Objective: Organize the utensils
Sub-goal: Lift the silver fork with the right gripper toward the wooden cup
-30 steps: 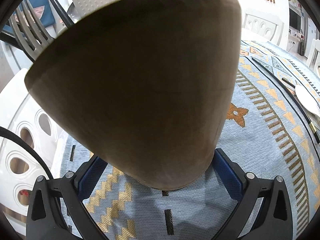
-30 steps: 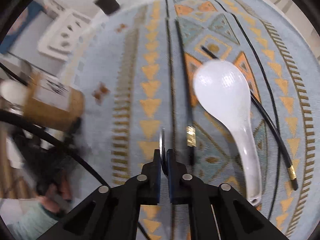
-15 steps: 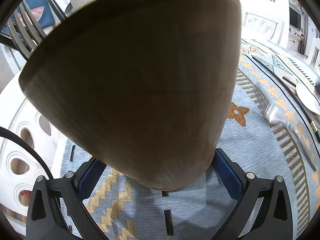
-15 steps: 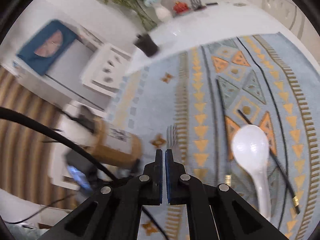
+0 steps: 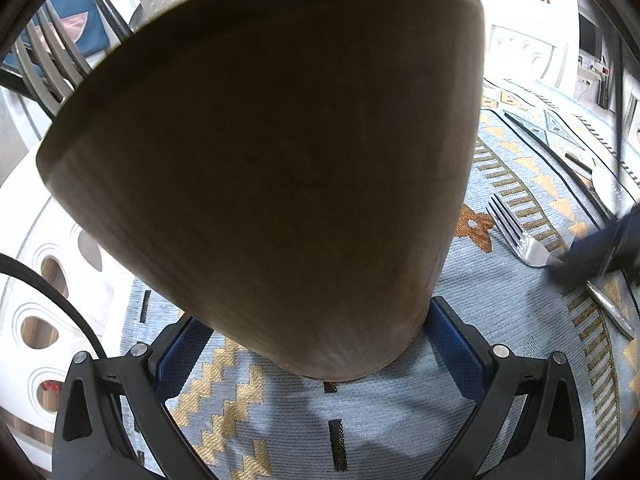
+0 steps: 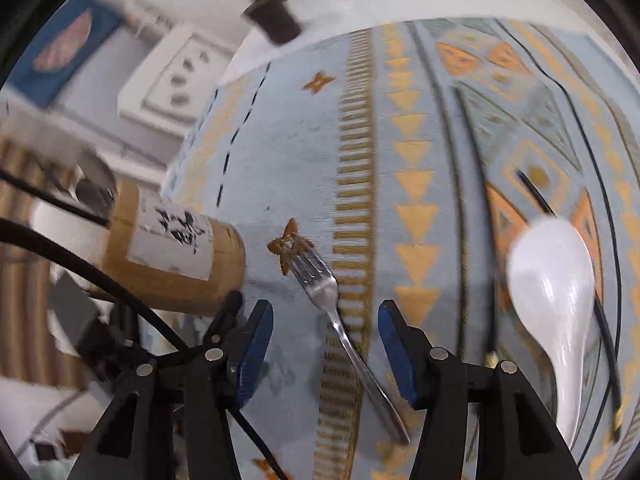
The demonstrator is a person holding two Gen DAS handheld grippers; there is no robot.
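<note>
A brown bamboo utensil holder (image 5: 272,168) fills the left wrist view, and my left gripper (image 5: 320,344) is shut on its base, blue pads (image 5: 452,336) on both sides. Fork tines (image 5: 40,64) and black chopsticks (image 5: 104,4) stick out of its top. The holder (image 6: 172,256) also shows in the right wrist view, tilted at the left. My right gripper (image 6: 326,344) stands open, its jaws having just been opening. A silver fork (image 6: 320,288) lies on the cloth between them, touching neither pad. The fork (image 5: 520,240) and the blurred right gripper (image 5: 600,248) show at the right.
A white ceramic spoon (image 6: 552,288) lies right of the right gripper, across a black chopstick (image 6: 604,320); another chopstick (image 6: 464,240) lies nearer. All rest on a blue and orange patterned tablecloth (image 6: 416,112). A dark pot (image 6: 276,20) stands at the far table edge. White chairs (image 5: 44,288) surround the table.
The right gripper swung left toward the holder, then its jaws went from shut on the fork to open; the fork now lies on the cloth. The left gripper and holder stayed put.
</note>
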